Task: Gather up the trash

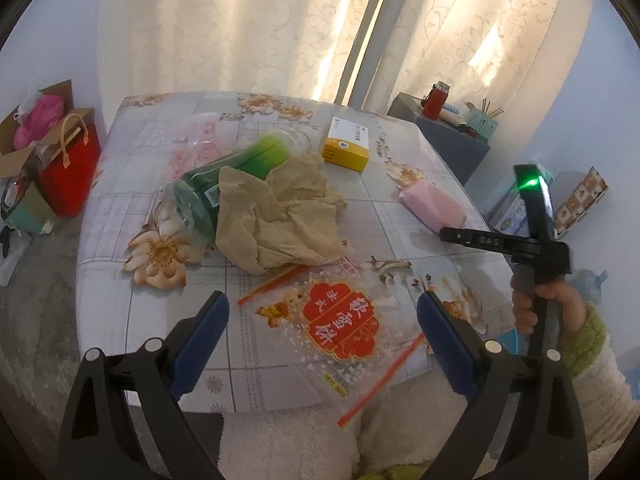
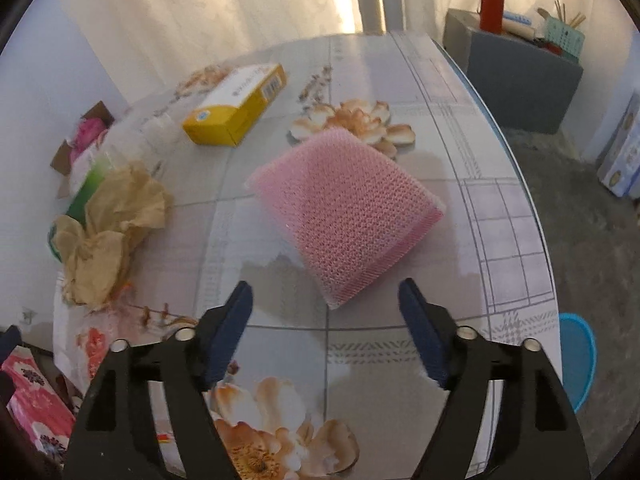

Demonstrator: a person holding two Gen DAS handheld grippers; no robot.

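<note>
Right gripper (image 2: 325, 312) released, empty, just short of pink sponge (image 2: 348, 216); straddle near corner, clench. Left gripper (image 1: 322, 320) released, probably idle.

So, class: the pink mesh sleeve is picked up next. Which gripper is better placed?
Right. The right gripper hangs open directly before the pink mesh sleeve; the left gripper faces a printed plastic bag.

Lighting: daylight thru backlit curtains (image 1: 240, 28), warm streaks blown out. Table (image 2: 360, 340) evenly lit w/ mild sheen, soft shadows under right gripper (image 2: 325, 296). Quality: strong fisheye bend, dark corner vignette; slight blur on the right view, edges soft.
</note>
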